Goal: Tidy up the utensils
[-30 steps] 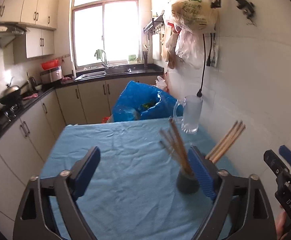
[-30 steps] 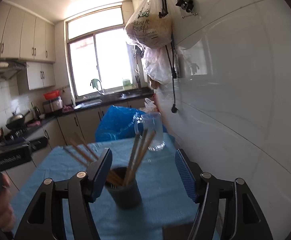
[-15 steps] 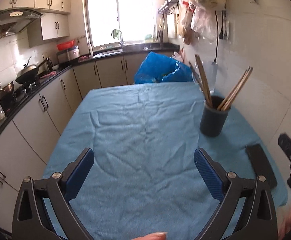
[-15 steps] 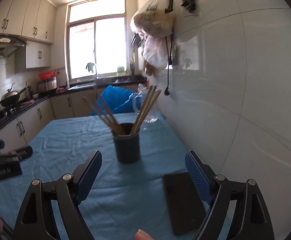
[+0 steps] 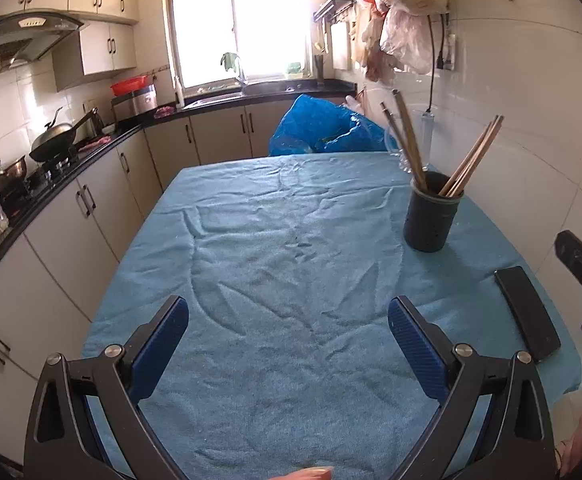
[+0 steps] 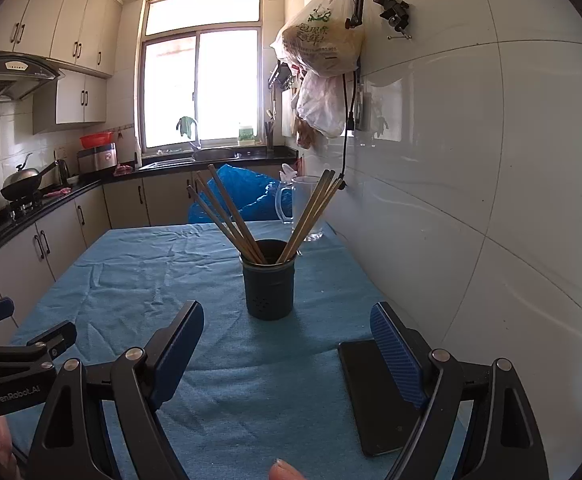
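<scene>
Both claws stand wide apart with nothing between the pads: my left claw (image 5: 288,326) over bare blue cloth, my right claw (image 6: 287,330) facing the dark holder (image 6: 268,280); each has just been opening. The chopsticks (image 6: 227,216) stand in that holder in two leaning bundles, on the surface (image 5: 291,240) near the tiled wall.

Risks, as I judge them:
- The sticks splay outward. A claw approaching from the side could catch one bundle and tip the holder.
- The glass jug (image 6: 305,208) stands just behind the holder; a push in that direction could knock it.
- The flat black device (image 6: 375,396) lies under my right pad; lowering the claw there could strike it.

Not determinable: the number of sticks, anything else inside the holder, and loose utensils elsewhere. The lower edge of each view is cut off, showing only a fingertip (image 5: 303,473).
</scene>
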### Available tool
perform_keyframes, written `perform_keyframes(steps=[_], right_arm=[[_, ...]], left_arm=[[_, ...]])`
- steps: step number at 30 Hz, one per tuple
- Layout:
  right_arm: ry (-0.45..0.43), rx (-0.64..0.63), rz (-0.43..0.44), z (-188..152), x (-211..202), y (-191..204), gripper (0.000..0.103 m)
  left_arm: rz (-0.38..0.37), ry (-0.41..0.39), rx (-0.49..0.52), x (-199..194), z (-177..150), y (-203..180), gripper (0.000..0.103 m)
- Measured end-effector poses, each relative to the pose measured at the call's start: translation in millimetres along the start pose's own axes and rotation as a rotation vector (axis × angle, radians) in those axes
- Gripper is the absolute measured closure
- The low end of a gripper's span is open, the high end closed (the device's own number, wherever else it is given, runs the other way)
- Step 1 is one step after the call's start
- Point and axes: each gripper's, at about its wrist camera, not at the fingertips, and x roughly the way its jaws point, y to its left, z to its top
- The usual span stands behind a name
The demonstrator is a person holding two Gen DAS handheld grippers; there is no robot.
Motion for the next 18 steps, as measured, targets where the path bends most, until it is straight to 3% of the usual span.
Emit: perform_keyframes(steps=[7, 18], right_arm=[[0.026, -0.003, 0.008, -3.9, 4.6, 3.6, 0.014], [0.049, -0.014, 0.015, -7.3, 5.2, 8.2, 0.014]], left_arm=[[0.076, 0.013, 0.004, 4.7, -6.2, 4.4, 0.003], [0.087, 0.031, 0.006, 6.1, -8.8, 9.0, 0.003]])
